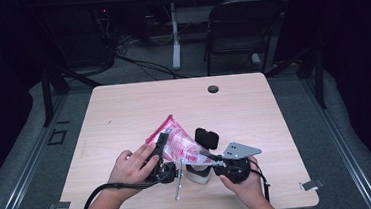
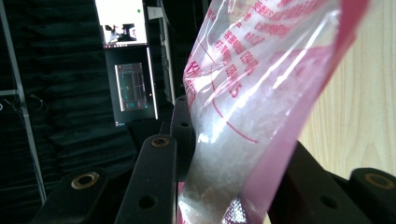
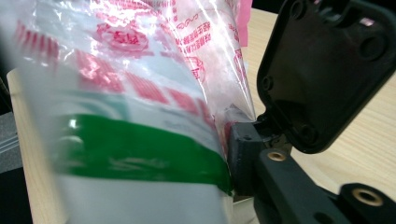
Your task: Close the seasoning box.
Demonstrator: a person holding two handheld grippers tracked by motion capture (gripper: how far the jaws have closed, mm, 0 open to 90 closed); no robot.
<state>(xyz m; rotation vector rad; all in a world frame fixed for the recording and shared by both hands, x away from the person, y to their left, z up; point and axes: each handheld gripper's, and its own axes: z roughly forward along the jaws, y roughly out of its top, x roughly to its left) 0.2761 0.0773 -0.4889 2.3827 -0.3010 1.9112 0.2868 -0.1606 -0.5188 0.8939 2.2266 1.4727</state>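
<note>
The left gripper (image 1: 161, 154) pinches the pink and clear plastic bag (image 1: 176, 140) between its jaws, up off the wooden table (image 1: 123, 109) near the front edge. The right gripper (image 1: 212, 155) has its jaws apart beside the bag, with a white cup with a green stripe (image 1: 199, 175) just below. The table's far half is bare.
</note>
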